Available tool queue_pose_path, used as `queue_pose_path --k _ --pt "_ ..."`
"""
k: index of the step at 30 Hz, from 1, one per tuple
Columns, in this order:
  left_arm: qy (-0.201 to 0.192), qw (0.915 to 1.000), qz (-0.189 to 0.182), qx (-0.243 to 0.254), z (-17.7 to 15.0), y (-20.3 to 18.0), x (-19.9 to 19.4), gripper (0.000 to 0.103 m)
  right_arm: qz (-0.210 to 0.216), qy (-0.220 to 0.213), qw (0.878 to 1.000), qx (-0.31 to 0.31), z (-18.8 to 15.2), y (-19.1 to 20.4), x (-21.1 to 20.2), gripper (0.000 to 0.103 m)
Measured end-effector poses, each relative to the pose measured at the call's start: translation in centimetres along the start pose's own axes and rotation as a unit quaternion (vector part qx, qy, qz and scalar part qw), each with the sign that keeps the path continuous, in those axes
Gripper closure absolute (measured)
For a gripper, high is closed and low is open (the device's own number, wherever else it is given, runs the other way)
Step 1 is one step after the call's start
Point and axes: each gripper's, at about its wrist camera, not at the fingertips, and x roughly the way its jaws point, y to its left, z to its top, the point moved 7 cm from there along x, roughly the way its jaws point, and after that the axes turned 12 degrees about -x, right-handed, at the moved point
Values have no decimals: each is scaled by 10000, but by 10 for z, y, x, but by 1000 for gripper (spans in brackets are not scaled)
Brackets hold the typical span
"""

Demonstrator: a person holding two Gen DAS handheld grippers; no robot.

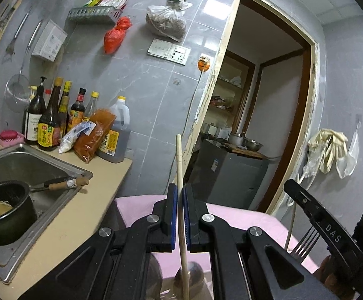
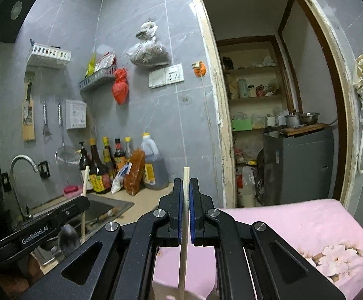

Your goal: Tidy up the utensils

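My left gripper (image 1: 179, 190) is shut on the pale wooden handle of a metal ladle (image 1: 180, 165); its round bowl (image 1: 190, 278) hangs below the jaws. My right gripper (image 2: 186, 185) is shut on the pale wooden handle of a fork (image 2: 186, 175). In the left wrist view the right gripper (image 1: 316, 217) stands at the right with the fork's tines (image 1: 304, 246) below it. In the right wrist view the left gripper (image 2: 46, 225) is at the left, with the ladle's handle (image 2: 85, 182) standing up. Both are held above a pink cloth (image 2: 294, 225).
A steel sink (image 1: 31, 157) holds a black pot (image 1: 3, 207) and a brush (image 1: 66, 182). Sauce bottles (image 1: 53, 120) and an oil jug (image 1: 116, 130) stand behind it. Utensils hang on the grey tiled wall (image 2: 46, 122). An open doorway (image 2: 276, 100) shows shelves and a grey cabinet.
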Motion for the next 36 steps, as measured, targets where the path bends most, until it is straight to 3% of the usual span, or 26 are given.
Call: queue_pose_path --k 6,10,15,18,20,24,26,33,36 --pt "304 9995 -52 -20 -8 1 -5 98 6 232 9997 -7 -1 -2 -9 97" --pt "627 9980 -83 -33 -11 -2 -6 98 -6 410 9991 93 0 -5 -13 69" --pt "1063 9941 -156 -124 -12 -6 -6 96 -22 601 9979 251 2 -8 -19 69" --pt "1230 9919 -235 -196 -12 -9 -9 84 -68 656 9973 318 3 -12 -26 69" --pt "1307 9906 -264 -291 -12 -10 -12 68 -108 662 9972 338 4 -15 -31 66" --pt "1262 9913 -230 -286 -7 -17 -21 66 -201 711 9960 508 3 -26 -42 60" --pt "1193 9923 -225 -263 -2 -22 -28 55 -263 722 9955 547 3 -32 -51 54" --pt "947 9954 -137 -85 6 -47 -61 39 -327 738 9946 653 6 -52 -89 41" --pt "937 9955 -61 -86 3 -54 -78 27 -364 823 9936 678 6 -61 -111 32"
